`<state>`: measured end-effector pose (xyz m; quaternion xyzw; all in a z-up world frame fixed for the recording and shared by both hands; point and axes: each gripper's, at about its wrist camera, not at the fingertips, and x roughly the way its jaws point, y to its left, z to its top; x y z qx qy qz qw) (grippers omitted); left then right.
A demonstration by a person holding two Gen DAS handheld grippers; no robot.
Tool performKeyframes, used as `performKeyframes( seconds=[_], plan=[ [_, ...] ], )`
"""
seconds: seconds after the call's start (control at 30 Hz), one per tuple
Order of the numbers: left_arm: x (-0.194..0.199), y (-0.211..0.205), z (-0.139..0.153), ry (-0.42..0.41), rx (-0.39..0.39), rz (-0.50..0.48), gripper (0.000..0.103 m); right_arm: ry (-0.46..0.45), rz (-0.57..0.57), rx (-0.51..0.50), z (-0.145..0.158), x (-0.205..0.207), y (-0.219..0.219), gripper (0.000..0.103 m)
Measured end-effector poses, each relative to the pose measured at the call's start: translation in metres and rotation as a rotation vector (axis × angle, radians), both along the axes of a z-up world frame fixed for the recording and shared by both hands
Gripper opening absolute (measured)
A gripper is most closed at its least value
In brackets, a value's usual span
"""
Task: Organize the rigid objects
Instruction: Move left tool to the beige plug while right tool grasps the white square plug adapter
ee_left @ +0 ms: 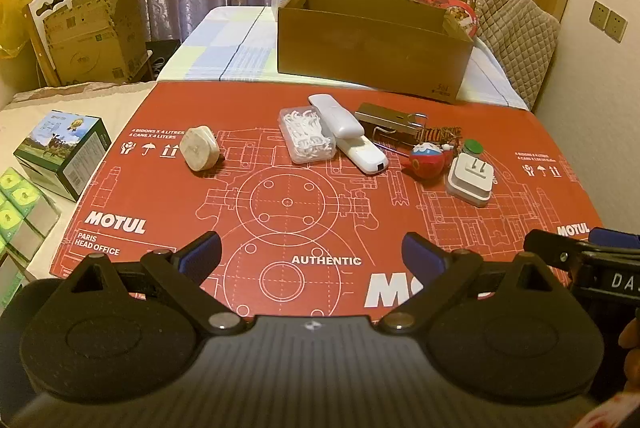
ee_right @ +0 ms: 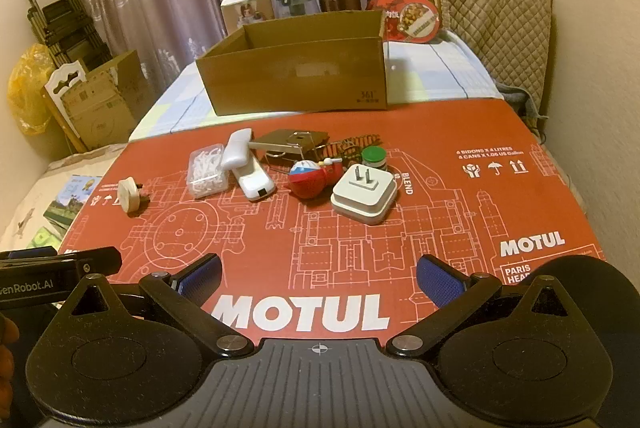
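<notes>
- L gripper [ee_left: 311, 252] & R gripper [ee_right: 318, 278]: jaws spread wide, nothing btwn them, both above near edge of red board [ee_left: 280, 228].
- Items in a loose row mid-board: beige round piece [ee_left: 199, 148] far left, apart from rest; clear floss-pick box [ee_left: 306, 140] touching white case [ee_left: 347, 132]; red round toy [ee_left: 427, 161] just beside white plug adapter [ee_left: 471, 178].
- Open cardboard box [ee_left: 372, 44] sits past board's far edge.
</notes>
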<state>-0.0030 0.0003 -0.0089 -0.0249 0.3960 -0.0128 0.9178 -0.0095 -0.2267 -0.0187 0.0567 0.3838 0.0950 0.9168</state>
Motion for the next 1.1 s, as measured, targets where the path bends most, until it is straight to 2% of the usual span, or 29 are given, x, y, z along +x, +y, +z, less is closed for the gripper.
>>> performKeyframes(
  seconds=[0.57,0.9,1.1],
  plan=[
    [0.009,0.005,-0.002,-0.003,-0.004,0.000,0.095,-0.006,-0.002,-0.009,-0.008,0.009,0.000,0.101],
    [0.049,0.026,0.001,-0.015,0.007,-0.003,0.094,-0.060,-0.015,-0.036,-0.019,0.037,0.006,0.101],
    [0.074,0.029,-0.008,-0.013,0.025,-0.018,0.094,-0.096,-0.030,-0.051,-0.039,0.066,0.007,0.101]
  ],
)
